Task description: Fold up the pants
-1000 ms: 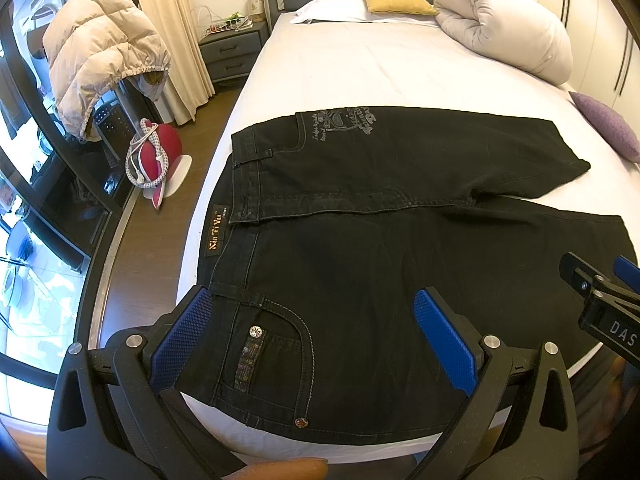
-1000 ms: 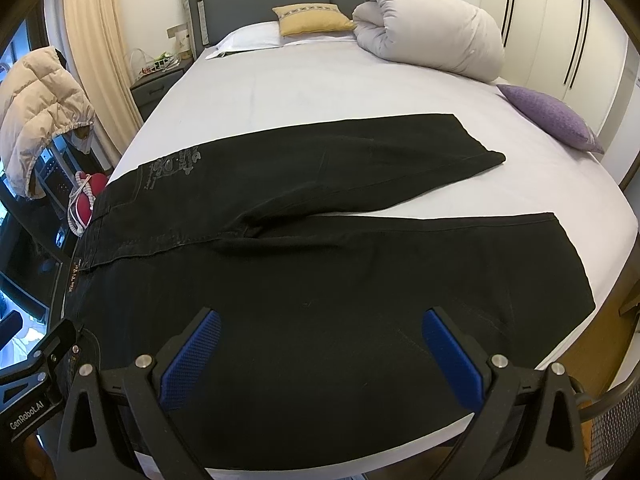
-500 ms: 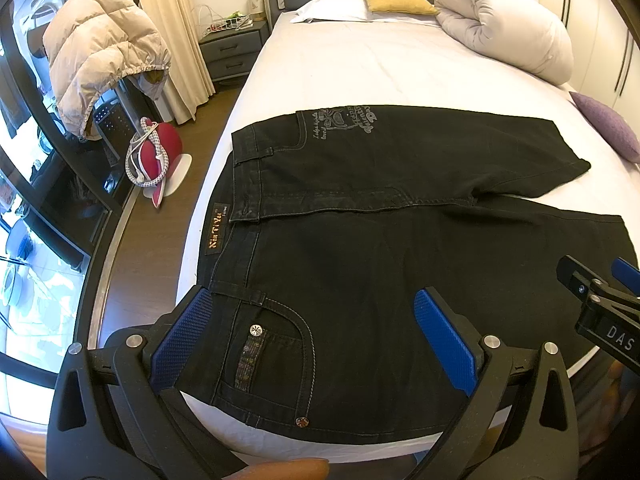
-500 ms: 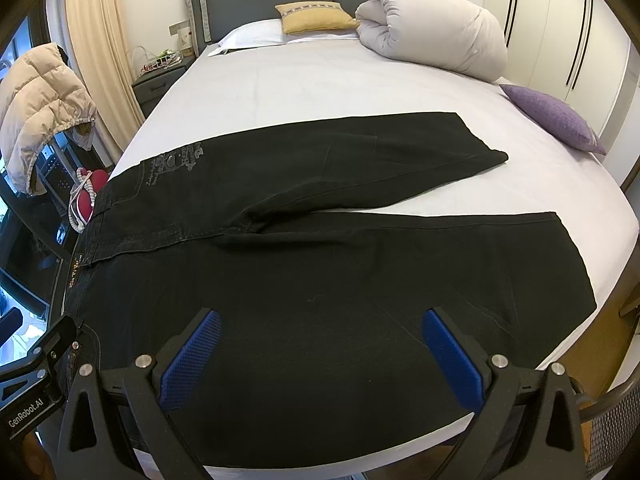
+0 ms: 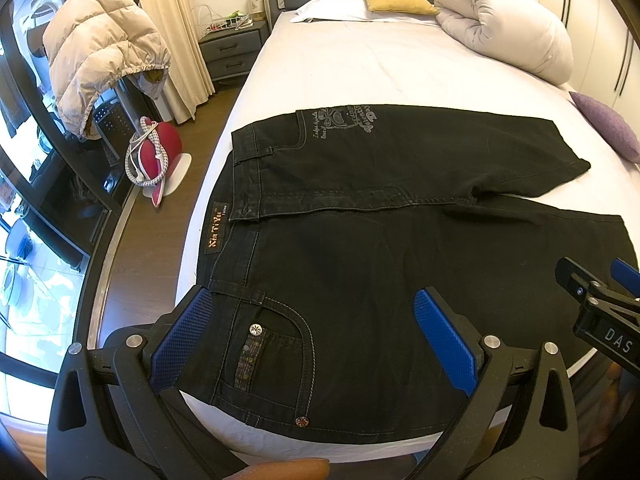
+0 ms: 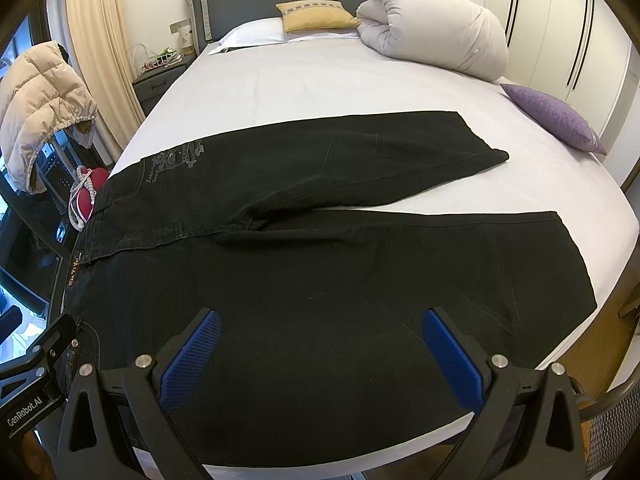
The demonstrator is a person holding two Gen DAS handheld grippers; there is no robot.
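Note:
Black jeans [image 5: 392, 236] [image 6: 320, 264] lie spread flat across the foot of a white bed [image 5: 360, 68] [image 6: 320, 80], waist to the left, both legs running right. The far leg angles away from the near one. My left gripper [image 5: 316, 340] hovers open over the waist and front pocket near the bed's front edge, nothing between its blue pads. My right gripper [image 6: 320, 356] hovers open above the near leg's thigh, also empty. Each gripper shows at the edge of the other's view: the right gripper [image 5: 600, 304] and the left gripper [image 6: 36, 372].
A rolled white duvet [image 6: 432, 28], a yellow cushion [image 6: 316, 16] and a purple cushion [image 6: 552, 116] lie at the bed's far end and right side. To the left stand a nightstand [image 5: 232, 48], a beige puffer jacket [image 5: 100, 48] on a stand, and a red item [image 5: 156, 152] on the wooden floor.
Both views have crept slightly closer to the jeans; otherwise the grippers stay open and the jeans lie unchanged.

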